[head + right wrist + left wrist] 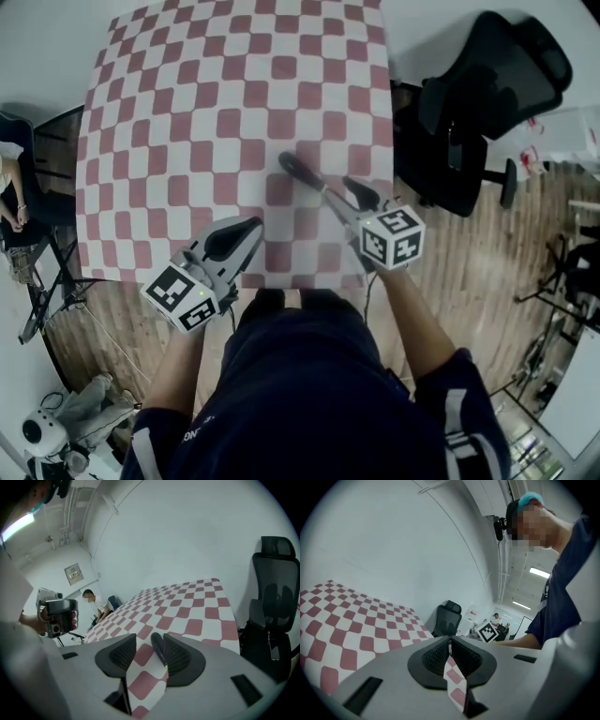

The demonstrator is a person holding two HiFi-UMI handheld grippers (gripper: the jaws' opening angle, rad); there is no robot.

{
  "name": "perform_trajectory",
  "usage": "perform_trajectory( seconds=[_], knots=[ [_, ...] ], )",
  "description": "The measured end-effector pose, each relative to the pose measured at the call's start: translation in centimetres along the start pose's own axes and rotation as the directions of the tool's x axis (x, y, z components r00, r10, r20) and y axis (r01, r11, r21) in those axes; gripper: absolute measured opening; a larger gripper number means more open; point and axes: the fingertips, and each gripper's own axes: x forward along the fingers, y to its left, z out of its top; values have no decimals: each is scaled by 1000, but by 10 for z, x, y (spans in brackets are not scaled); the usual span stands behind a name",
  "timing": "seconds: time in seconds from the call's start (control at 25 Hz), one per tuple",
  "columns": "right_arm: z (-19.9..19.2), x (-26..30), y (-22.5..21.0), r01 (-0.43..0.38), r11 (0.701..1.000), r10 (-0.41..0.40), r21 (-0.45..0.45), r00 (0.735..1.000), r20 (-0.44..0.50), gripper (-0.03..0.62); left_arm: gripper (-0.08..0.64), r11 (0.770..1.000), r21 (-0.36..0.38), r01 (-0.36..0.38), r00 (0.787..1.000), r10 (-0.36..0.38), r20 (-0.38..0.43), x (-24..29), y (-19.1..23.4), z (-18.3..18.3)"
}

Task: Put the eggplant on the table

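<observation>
Checkered bench (187,112) carries the eggplant (298,171), lying flat toward the front edge, right of centre. Right claw (339,194) sits just behind it, released: jaws apart, the eggplant's stem end showing in the gap close to one pad. Left claw (242,234) is clenched, empty, over the front edge. Chair (487,84) stands beside the bench.

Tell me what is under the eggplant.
The eggplant lies on the red-and-white checkered tablecloth; nothing else shows beneath it. The patch of cloth directly under it is covered, and whatever lies below the cloth is hidden too.
</observation>
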Motion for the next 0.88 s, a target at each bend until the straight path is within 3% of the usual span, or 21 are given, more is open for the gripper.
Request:
perform_trajectory(
  seconds=[0.32,0.52,0.88],
  knots=[
    [31,-67,57,-113,994,109,10,980,167,38,40,997,58,55,998,-56,19,-13,-24,8],
    [53,-101,86,-156,988,154,-13,952,266,28,40,991,102,88,995,-92,35,-19,-40,16],
    [53,-129,130,-178,982,191,-69,930,313,21,40,983,146,112,991,-121,55,-37,-64,19]
  ],
)
